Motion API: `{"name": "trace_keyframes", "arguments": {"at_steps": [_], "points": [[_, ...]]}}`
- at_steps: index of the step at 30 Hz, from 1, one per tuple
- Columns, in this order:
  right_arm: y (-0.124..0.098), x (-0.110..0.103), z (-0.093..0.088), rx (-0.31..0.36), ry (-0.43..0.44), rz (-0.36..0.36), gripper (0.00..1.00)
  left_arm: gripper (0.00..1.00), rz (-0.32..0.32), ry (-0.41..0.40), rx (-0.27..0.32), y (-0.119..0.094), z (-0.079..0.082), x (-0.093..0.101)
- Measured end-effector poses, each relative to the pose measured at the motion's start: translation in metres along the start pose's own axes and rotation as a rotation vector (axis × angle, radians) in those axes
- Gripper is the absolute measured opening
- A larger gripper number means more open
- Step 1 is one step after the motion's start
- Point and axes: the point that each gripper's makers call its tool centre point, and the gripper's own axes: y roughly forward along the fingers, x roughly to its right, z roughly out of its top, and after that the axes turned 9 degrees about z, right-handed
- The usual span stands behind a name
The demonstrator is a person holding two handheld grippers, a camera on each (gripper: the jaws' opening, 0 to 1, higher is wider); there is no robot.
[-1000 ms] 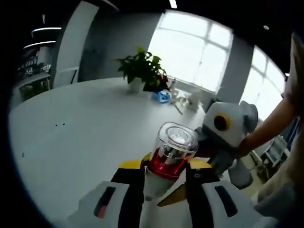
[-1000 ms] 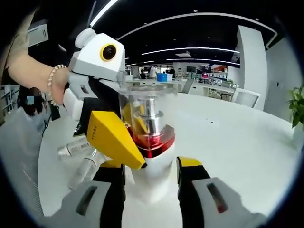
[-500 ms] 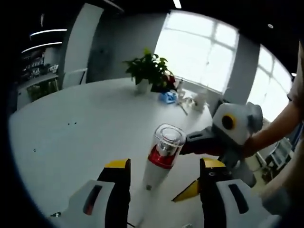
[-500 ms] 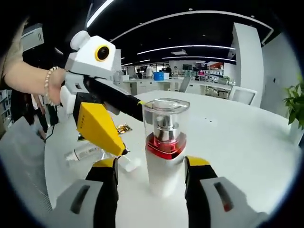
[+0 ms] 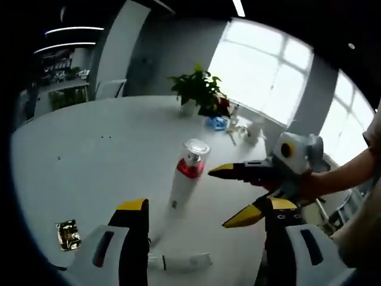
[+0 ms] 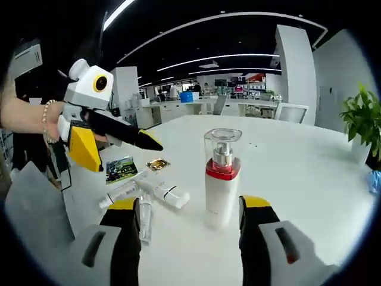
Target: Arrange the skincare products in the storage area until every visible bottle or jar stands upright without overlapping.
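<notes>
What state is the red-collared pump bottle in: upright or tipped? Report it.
Upright. The pump bottle stands on its base on the white table, clear cap on top, free of both open grippers; the left gripper view agrees.

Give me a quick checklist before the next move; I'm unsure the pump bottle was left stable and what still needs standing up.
1. Pump bottle upright on the white table: ok.
2. Left gripper clear of the pump bottle, jaws apart: ok.
3. Right gripper clear of the pump bottle, jaws apart: ok.
4. All tubes upright: not ok; white tube and the tube beside it lie on their sides.
5. No overlap among the lying tubes: cannot tell; they crowd together.
6. Sachets out of the way of the tubes: ok.
</notes>
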Motion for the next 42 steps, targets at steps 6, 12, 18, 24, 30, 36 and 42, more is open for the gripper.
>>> {"name": "trace_keyframes", "arguments": {"at_steps": [6,12,18,24,30,36,42], "points": [[-0.014,-0.010,0.010,0.021,0.045,-0.028,0.76,0.83,0.071,-0.056,0.018,-0.037,-0.013,-0.012],[-0.023,-0.021,0.026,0.106,0.125,-0.033,0.86,0.92,0.160,-0.136,0.064,-0.080,-0.021,-0.025],[-0.028,-0.028,0.020,0.114,0.191,-0.036,0.91,0.97,0.227,-0.183,0.069,-0.118,-0.048,-0.031],[-0.028,-0.047,0.011,0.109,0.230,-0.031,0.96,0.97,0.279,-0.236,0.053,-0.149,-0.080,-0.030],[-0.022,-0.076,-0.003,0.075,0.248,0.014,0.97,0.97,0.310,-0.256,0.019,-0.170,-0.105,-0.032],[-0.021,-0.091,-0.017,0.033,0.246,0.020,0.96,0.97,0.355,-0.289,0.030,-0.190,-0.115,-0.042],[-0.023,-0.090,-0.022,-0.009,0.211,0.028,0.96,0.97,0.376,-0.293,0.027,-0.195,-0.119,-0.047]]}}
